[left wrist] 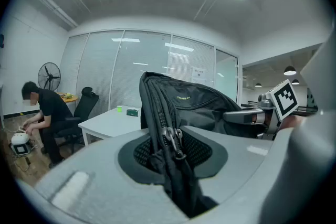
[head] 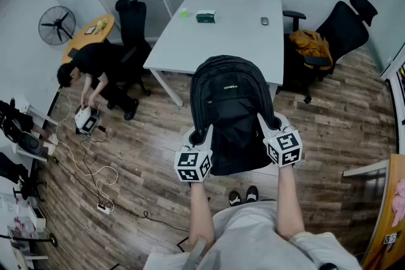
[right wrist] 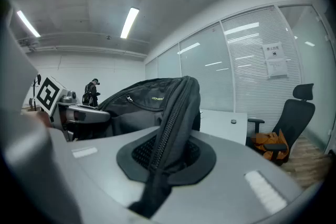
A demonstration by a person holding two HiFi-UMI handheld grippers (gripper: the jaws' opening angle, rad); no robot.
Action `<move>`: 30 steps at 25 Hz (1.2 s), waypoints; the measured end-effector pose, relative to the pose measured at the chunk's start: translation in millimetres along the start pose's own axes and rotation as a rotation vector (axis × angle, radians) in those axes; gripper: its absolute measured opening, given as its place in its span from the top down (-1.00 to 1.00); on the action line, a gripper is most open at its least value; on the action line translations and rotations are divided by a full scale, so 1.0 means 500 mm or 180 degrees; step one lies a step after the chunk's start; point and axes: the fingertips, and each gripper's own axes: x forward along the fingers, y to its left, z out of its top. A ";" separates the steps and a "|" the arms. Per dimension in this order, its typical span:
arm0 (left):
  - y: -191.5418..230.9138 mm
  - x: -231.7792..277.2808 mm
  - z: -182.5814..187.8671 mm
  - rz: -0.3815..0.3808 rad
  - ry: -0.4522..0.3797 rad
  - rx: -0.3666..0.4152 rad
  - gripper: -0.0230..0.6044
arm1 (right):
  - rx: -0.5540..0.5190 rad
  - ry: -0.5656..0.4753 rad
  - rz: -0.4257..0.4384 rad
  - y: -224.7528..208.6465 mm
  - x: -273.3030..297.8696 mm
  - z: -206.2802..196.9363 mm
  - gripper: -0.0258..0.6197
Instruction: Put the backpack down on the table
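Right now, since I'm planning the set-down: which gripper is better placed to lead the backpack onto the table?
Right, probably: both grippers are shut on the backpack, but the right gripper sits nearer the table than the left gripper.

Backpack (head: 229,112): black woven cloth, matt, zip teeth ribbed. My left tool (left wrist: 173,160) and right tool (right wrist: 165,157): smooth matt grey plastic, black dimpled pads (left wrist: 205,152). Counter (head: 221,35): smooth white top. Floor (head: 152,161): wood-grain planks, slight sheen

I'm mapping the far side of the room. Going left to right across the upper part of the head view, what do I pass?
standing fan → crouching person → green box → small grey object → orange jacket
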 end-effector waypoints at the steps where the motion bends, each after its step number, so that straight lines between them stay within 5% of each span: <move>1: -0.002 -0.003 -0.005 -0.0014 -0.0004 -0.0018 0.63 | -0.0007 0.0002 0.0005 0.004 -0.001 -0.003 0.85; 13: 0.014 -0.032 -0.037 0.0016 0.0056 -0.0066 0.63 | 0.0045 0.0034 0.0049 0.047 -0.003 -0.025 0.85; 30: 0.143 -0.095 -0.063 0.0189 0.0040 -0.0172 0.64 | 0.0071 -0.0035 0.0290 0.147 0.070 -0.035 0.85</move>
